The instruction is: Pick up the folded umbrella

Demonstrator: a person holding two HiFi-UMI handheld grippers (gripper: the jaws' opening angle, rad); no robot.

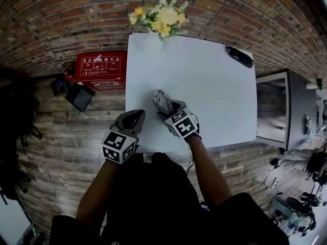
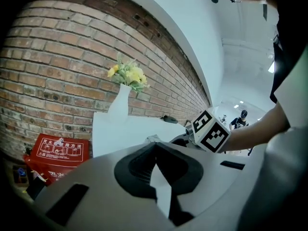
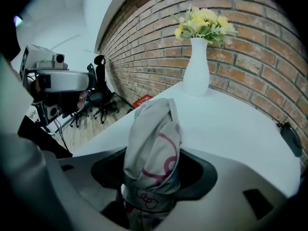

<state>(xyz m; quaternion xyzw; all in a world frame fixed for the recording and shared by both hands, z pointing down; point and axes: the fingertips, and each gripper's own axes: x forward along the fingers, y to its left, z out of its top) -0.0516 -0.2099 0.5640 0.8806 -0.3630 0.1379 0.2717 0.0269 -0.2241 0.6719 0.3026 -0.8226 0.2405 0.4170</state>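
The folded umbrella [image 1: 162,101] is a grey fabric bundle with pink line patterns. It stands up between the jaws of my right gripper [image 1: 172,110] near the front of the white table [image 1: 204,86]. In the right gripper view the umbrella [image 3: 154,148] fills the gap of the right gripper [image 3: 153,177], whose jaws press on its lower part. My left gripper [image 1: 132,120] hovers at the table's front left edge, beside the right one, holding nothing. In the left gripper view the left gripper [image 2: 155,146] has its jaw tips together, and the right gripper's marker cube [image 2: 211,131] shows just beyond.
A white vase of yellow and white flowers [image 1: 158,22] stands at the table's far edge against the brick wall. A black object [image 1: 239,56] lies at the far right corner. A red box [image 1: 100,68] sits on the floor left of the table. A glass-topped cabinet [image 1: 278,111] stands on the right.
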